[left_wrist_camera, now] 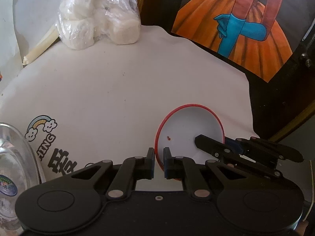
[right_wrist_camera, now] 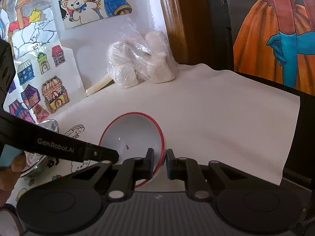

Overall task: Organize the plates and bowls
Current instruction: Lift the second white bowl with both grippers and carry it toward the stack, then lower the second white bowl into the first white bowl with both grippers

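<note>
Writing: "GenRobot.AI" in grey on the left gripper's arm, seen from the right wrist; on the cloth (left_wrist_camera: 122, 90), black letters "HING" beside a rainbow-and-cloud print (left_wrist_camera: 41, 126), with further bold characters partly hidden by the gripper body.

Glass dish (left_wrist_camera: 13, 157): far left edge, a round sticker on it, text too blurred to read.

Bag (left_wrist_camera: 98, 13): clear plastic holding white lumps, at the cloth's back edge against the wall; a pale stick (left_wrist_camera: 41, 44) lies just left of it.

Bowl (left_wrist_camera: 189, 129): white inside, red rim, tilted on the cloth right of centre; a small red speck inside.

Left gripper (left_wrist_camera: 158, 157): jaws narrowly parted, astride the bowl's left rim; firm contact cannot be confirmed.

Right gripper (right_wrist_camera: 160, 159): jaws narrowly parted, astride the bowl's right rim; one finger reaches into the bowl.

Drawing (left_wrist_camera: 246, 25): orange skirt, blue glove, propped at back right.

Room: bare cloth between bowl and bag; the cloth's right edge drops to a dark surface near the bowl.
</note>
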`<state>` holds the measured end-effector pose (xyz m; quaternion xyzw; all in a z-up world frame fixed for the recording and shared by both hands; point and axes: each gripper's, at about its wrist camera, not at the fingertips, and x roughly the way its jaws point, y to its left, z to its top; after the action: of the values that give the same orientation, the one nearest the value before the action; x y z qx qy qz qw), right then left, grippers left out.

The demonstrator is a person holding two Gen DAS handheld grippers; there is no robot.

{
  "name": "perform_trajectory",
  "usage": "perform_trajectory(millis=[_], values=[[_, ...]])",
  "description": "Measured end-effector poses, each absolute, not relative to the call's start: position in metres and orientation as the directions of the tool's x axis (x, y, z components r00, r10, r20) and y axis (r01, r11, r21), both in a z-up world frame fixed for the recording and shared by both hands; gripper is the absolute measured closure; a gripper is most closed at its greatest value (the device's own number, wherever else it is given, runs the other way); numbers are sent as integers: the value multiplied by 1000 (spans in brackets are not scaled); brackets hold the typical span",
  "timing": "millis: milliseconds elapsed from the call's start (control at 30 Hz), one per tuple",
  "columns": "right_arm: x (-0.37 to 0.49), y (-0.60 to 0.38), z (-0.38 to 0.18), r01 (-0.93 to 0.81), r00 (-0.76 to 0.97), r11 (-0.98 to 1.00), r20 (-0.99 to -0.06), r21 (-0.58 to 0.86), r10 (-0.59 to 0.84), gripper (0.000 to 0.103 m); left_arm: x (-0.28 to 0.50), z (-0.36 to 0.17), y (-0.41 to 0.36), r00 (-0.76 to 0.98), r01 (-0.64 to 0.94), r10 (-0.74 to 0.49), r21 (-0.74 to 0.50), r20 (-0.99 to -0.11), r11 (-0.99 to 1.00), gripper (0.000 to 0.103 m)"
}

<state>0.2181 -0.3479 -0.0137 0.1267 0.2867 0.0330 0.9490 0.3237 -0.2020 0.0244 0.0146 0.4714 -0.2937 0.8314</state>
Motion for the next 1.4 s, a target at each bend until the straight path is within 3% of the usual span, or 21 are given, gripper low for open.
perform_trajectory(millis=[667,1400], values=[[164,-317,31,-61,873,966,-456,251,173,89,266,71,-150,438,506,-530,-289,-726,813,95],[106,-255,45,-201,847,953,-450,224,285,89,202,82,-76,487,454,-516,-301,-705,839,98]])
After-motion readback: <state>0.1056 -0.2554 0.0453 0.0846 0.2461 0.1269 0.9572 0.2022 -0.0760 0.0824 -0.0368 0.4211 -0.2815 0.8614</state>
